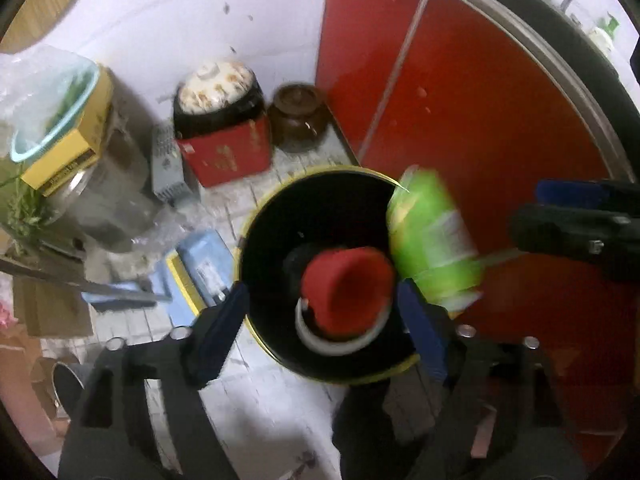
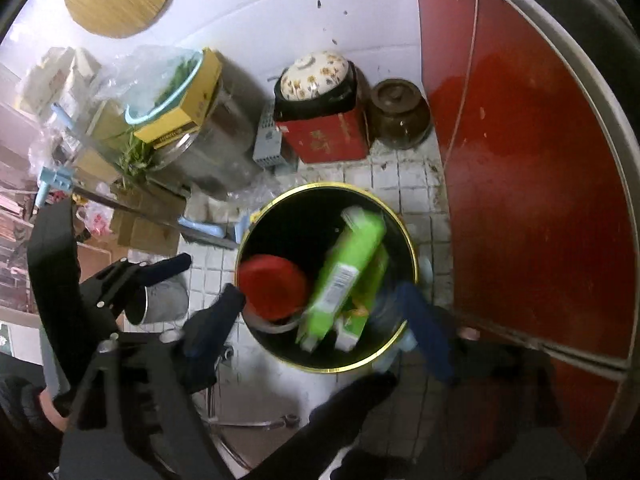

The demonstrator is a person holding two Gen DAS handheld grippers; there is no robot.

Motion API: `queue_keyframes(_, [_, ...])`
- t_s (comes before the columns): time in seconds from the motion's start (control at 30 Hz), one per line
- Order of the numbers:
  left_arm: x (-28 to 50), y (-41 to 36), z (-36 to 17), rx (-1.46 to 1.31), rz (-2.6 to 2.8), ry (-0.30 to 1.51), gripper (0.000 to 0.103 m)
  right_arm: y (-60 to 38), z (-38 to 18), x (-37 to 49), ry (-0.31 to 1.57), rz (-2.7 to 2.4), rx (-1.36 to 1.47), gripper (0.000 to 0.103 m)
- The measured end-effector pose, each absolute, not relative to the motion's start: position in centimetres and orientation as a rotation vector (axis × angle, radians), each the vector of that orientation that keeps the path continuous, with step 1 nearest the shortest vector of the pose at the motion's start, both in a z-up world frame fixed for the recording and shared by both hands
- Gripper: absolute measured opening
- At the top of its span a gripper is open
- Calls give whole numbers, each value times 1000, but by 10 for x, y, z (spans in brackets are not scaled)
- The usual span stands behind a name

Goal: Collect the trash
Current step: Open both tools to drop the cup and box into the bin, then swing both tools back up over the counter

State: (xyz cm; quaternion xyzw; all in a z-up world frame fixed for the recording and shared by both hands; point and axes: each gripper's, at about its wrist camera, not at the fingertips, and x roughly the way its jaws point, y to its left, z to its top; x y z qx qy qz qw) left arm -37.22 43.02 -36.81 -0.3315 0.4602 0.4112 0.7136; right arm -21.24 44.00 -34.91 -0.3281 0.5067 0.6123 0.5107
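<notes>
Drop step: green carton [image 2: 344,276] blurred inside bin [image 2: 408,236], beside red cup [image 2: 272,286].
Both grippers, left [image 1: 324,316] and right [image 2: 320,320], spread wide, empty; next, find more trash.

1. A black trash bin [image 1: 272,240] with a yellow rim is being viewed from above on the tiled floor [image 1: 256,392].
2. A red cup [image 1: 346,290] is being held inside the bin.
3. A blurred green carton [image 1: 432,240] is being seen at the bin's right rim.
4. The left gripper [image 1: 324,330] is being kept spread wide over the bin.
5. The right gripper [image 1: 576,216] is being shown at the right edge, beside the red cabinet [image 1: 480,100].
</notes>
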Motion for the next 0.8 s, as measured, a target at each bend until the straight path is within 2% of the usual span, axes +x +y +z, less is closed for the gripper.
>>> queue_keyframes(0.17, [-379,426,-353,-729,910,1032,76,425,-328,-207,1207,1458,-769,81])
queue_keyframes(0.27, [-375,413,-317,-679,904,1039,77,400,-287,-202,1188,1439,-733,81])
queue_keyframes(0.37, [-359,394,-270,-585,884,1040,87,361,-229,-185,1143,1408,-653,91])
queue_keyframes(0.53, [-295,339,-185,-404,742,1022,96,270,-138,-139,1053,1262,-537,96])
queue_keyframes(0.63, [-234,293,-137,-306,583,981,96,193,-89,-102,980,1093,-441,96])
queue_keyframes(0.8, [-143,220,-88,-171,289,910,96,69,-38,-53,897,804,-274,96])
